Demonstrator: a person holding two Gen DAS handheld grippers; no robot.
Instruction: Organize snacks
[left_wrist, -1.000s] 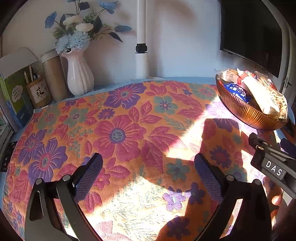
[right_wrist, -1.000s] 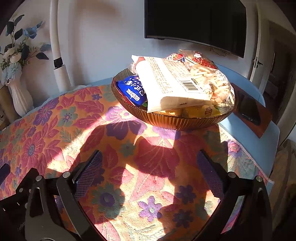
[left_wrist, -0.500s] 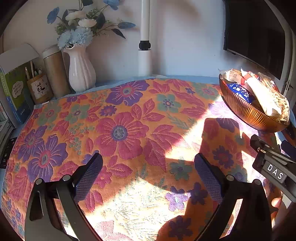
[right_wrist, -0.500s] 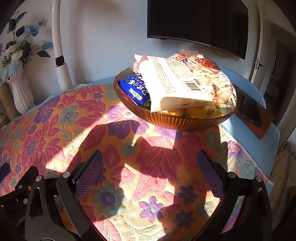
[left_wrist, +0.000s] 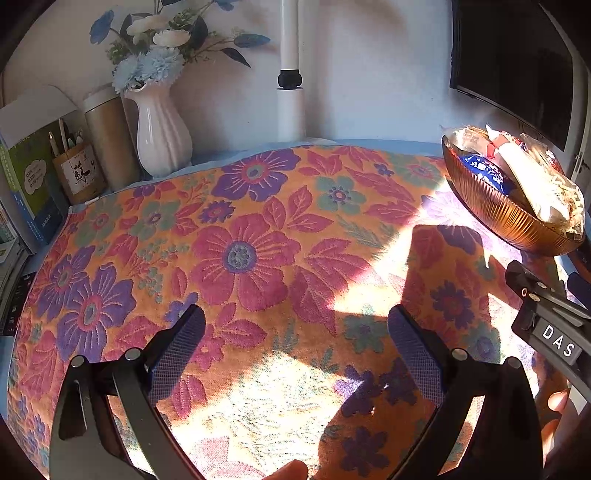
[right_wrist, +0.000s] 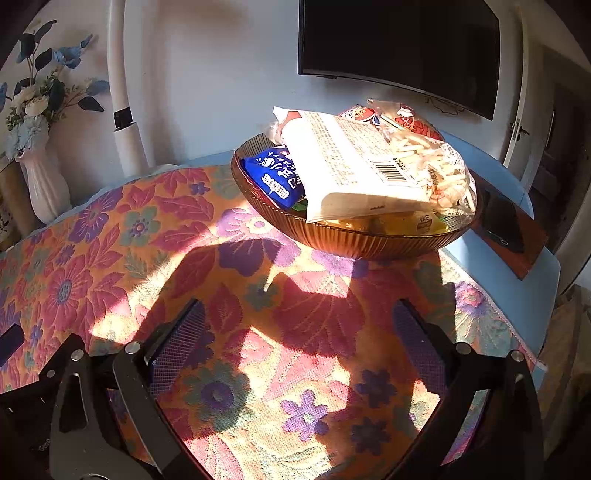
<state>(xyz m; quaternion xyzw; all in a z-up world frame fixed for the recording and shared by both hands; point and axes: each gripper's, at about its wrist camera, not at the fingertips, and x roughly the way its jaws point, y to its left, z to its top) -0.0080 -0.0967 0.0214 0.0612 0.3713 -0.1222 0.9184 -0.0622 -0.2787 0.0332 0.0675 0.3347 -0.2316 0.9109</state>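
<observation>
Right wrist view: the right tool (right_wrist: 295, 343) gapes wide, released, over the floral bench (right_wrist: 110, 258); far ahead, the amber bowl (right_wrist: 354, 243) holds snack packets (right_wrist: 354, 162); the left tool (left_wrist: 295, 347) likewise released.

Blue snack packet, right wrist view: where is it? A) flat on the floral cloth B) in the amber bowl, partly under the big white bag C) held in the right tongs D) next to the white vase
B: the blue snack packet sits inside the amber bowl, its right side tucked under the big white bag; the right tongs are open and empty.
</observation>
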